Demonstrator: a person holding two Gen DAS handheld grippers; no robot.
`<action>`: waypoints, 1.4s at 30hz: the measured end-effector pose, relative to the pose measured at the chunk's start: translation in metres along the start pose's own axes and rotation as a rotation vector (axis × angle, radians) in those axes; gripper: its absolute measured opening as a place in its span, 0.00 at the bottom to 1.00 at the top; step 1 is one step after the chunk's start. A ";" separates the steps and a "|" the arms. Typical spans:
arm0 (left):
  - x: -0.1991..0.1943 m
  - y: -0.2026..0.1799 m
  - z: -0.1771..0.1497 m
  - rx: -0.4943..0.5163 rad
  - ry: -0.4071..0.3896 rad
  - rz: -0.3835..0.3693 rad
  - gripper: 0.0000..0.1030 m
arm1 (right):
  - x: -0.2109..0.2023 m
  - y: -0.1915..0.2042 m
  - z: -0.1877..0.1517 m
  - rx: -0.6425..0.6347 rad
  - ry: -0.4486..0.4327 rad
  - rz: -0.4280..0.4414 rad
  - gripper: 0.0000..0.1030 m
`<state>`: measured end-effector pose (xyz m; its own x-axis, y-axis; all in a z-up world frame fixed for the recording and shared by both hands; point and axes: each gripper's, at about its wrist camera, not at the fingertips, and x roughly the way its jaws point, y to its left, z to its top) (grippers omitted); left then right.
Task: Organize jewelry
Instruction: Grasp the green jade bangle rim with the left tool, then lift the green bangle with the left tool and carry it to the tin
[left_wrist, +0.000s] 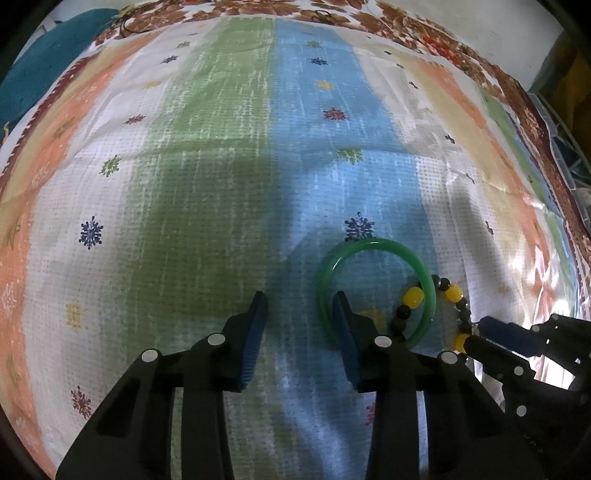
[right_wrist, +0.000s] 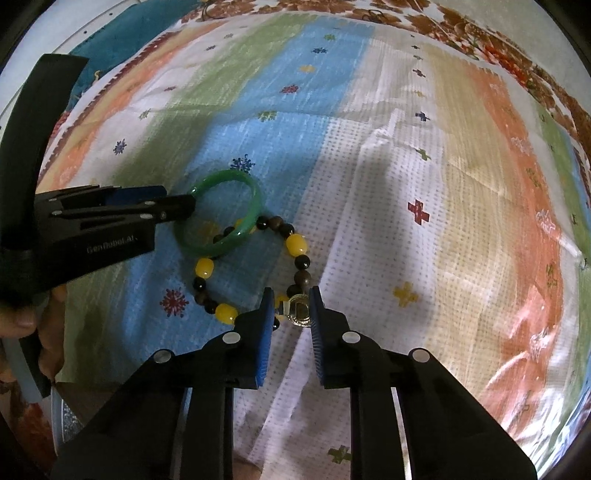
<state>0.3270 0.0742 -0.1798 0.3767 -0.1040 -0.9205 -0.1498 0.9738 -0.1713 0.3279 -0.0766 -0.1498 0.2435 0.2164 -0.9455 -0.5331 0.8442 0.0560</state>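
The right gripper (right_wrist: 291, 308) has its jaws nearly shut on the bead bracelet (right_wrist: 295, 246), pinching the pale charm at the loop's near edge. The left gripper (left_wrist: 300, 309) has its jaws part open; its right finger stands inside the green bangle (left_wrist: 376, 245) against the left rim, the other finger outside on the cloth, so the rim lies between them but is not pressed. The bangle lies on the blue stripe of the patterned cloth (right_wrist: 424, 155), its right rim overlapping the bracelet's far-left beads. To do this well, I would clamp the bangle rim squarely and lift it first, holding the bracelet still so the beads do not snag. No box or tray shows in either view.
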 end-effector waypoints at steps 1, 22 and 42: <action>0.000 -0.001 0.000 0.002 -0.001 0.004 0.33 | 0.000 0.001 0.000 -0.001 0.001 0.002 0.14; -0.014 0.000 -0.011 0.005 -0.011 -0.020 0.06 | -0.012 -0.002 -0.004 0.016 -0.029 -0.031 0.13; -0.058 -0.015 -0.013 0.016 -0.101 -0.025 0.08 | -0.047 0.008 -0.014 0.007 -0.093 -0.038 0.13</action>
<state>0.2950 0.0634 -0.1283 0.4709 -0.1084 -0.8755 -0.1246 0.9743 -0.1877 0.3010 -0.0865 -0.1089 0.3378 0.2279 -0.9132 -0.5163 0.8561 0.0227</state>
